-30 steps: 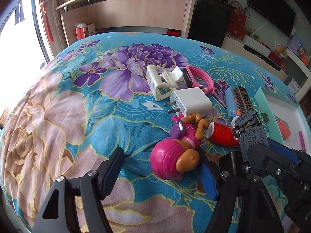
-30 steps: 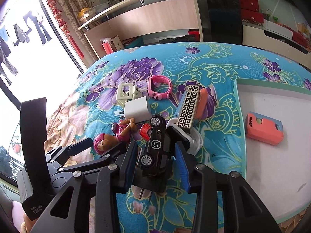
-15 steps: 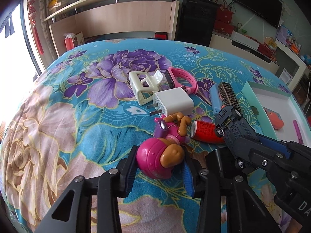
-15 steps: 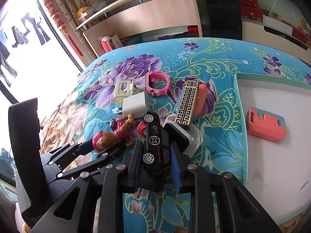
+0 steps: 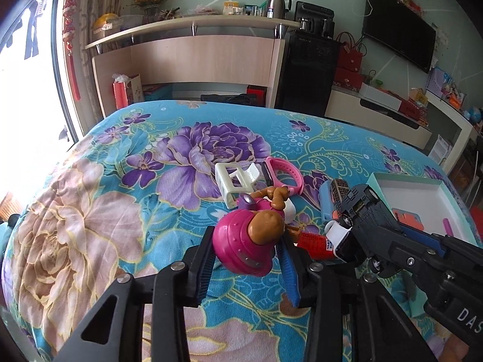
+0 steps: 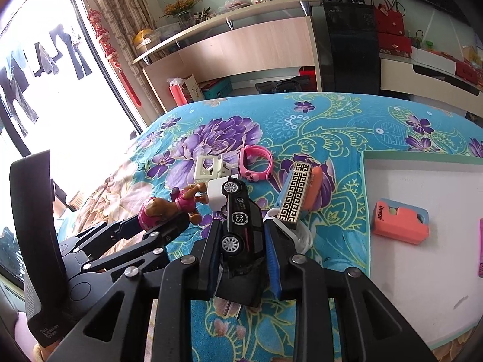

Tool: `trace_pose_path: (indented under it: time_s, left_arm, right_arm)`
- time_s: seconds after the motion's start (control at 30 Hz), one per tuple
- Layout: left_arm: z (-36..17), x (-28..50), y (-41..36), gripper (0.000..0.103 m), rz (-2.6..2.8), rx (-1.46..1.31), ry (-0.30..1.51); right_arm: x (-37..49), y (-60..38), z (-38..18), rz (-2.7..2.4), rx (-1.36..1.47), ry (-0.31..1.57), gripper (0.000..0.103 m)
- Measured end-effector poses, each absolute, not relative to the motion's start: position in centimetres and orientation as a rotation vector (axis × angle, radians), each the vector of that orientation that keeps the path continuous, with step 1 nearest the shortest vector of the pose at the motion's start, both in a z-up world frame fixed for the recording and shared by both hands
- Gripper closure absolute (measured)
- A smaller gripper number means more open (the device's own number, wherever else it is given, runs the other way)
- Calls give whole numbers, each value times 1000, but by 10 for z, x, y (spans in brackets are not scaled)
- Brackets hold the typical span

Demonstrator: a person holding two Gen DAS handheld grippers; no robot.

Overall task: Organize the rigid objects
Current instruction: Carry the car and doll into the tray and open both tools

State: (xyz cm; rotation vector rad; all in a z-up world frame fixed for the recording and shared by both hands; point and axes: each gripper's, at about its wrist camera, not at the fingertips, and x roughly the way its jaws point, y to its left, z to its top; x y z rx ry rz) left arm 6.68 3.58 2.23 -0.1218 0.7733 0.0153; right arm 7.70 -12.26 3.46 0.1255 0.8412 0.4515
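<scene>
My left gripper (image 5: 246,259) is shut on a pink and brown dog toy (image 5: 247,241) and holds it above the flowered blanket; it also shows in the right wrist view (image 6: 160,209). My right gripper (image 6: 243,241) is shut on a black toy car (image 6: 241,226), lifted off the blanket; the car also shows in the left wrist view (image 5: 362,214). On the blanket lie a white frame (image 5: 231,185), a pink watch (image 5: 282,175), a white charger (image 6: 215,194), a red can (image 5: 312,246) and a patterned bar (image 6: 294,191). A white tray (image 6: 422,181) sits at right.
The tray holds a coral case (image 6: 398,221) and a pink stick (image 6: 480,247). A white cable coil (image 6: 305,235) lies by the patterned bar. A wooden shelf unit (image 5: 196,60) and black cabinet (image 5: 311,72) stand beyond the bed. A window is at left.
My left gripper closed on the dog toy and lifted it off the blanket. My right gripper closed on the black car and raised it. Both views tilted up.
</scene>
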Motion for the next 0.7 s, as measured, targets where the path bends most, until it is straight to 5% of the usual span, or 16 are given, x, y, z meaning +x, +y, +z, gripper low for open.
trace_pose_path:
  time_s: [0.7]
  left_arm:
    - [55, 62, -64, 61, -176, -30, 663]
  right_arm:
    - [90, -271, 30, 34, 270, 800, 75]
